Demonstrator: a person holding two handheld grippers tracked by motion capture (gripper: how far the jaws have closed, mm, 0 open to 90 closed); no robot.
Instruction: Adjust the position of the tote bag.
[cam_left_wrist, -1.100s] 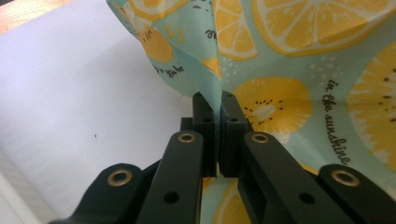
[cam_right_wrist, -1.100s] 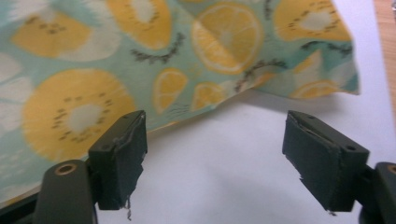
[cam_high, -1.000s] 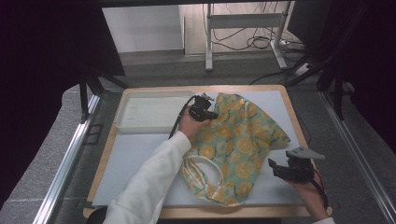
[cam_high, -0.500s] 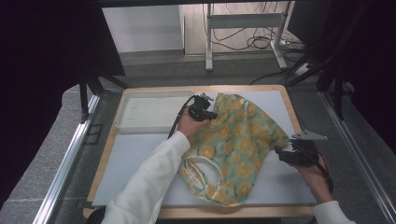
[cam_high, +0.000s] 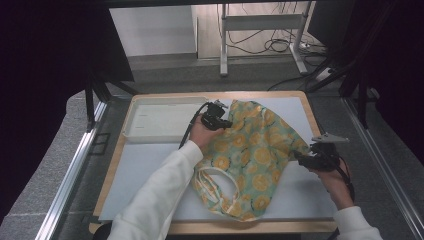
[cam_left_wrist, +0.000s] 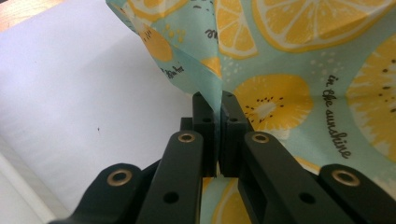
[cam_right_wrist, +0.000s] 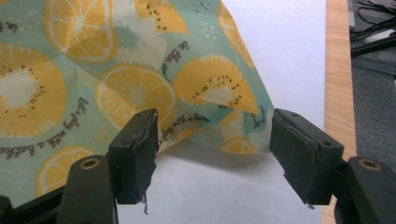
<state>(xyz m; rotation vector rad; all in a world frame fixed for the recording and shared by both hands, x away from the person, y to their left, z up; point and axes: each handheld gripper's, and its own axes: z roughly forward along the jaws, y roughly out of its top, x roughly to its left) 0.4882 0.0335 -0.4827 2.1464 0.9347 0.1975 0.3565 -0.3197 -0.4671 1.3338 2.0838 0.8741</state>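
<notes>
Our left gripper (cam_left_wrist: 218, 100) pinches the lemon-print cloth (cam_high: 252, 150) edge; our right gripper (cam_right_wrist: 212, 140), jaws just closing but still apart, straddles its corner.

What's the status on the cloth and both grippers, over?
Left gripper shut on cloth edge. Right gripper open, jaws just closing around the corner, not pinching. Tray clear of the work.

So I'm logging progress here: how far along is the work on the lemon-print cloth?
Done: the left hand-held gripper is shut on a fold of the lemon-print cloth at its far edge. In hand: the right hand-held gripper has been closing, its open jaws straddling the cloth's right corner without pinching it. Left: gripping that corner; the cloth lies rumpled on the white mat.
</notes>
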